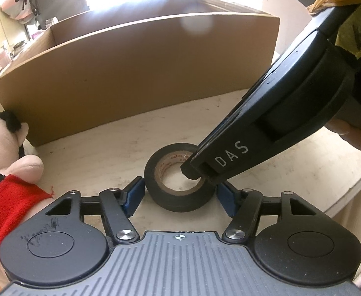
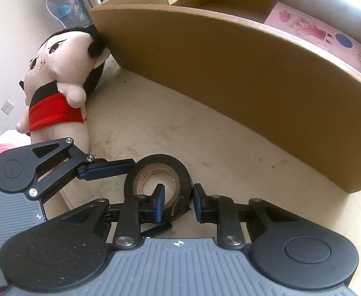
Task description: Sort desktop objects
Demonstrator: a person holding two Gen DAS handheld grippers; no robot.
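Note:
A black roll of tape (image 1: 179,187) lies flat on the pale table, also in the right wrist view (image 2: 155,170). My left gripper (image 1: 179,196) is open with its blue pads on either side of the roll. My right gripper (image 2: 176,203) comes down from the right; one finger is inside the roll's core and the other outside its wall, straddling the wall with a small gap. It shows in the left wrist view (image 1: 267,128) as a black body marked DAS. A cardboard box (image 1: 136,74) stands just behind the roll.
A plush doll (image 2: 54,79) in a red top lies at the left, its head against the box corner (image 2: 99,24). A pink printed card (image 2: 316,34) lies inside the box. The table's rounded edge (image 1: 348,192) runs at the right.

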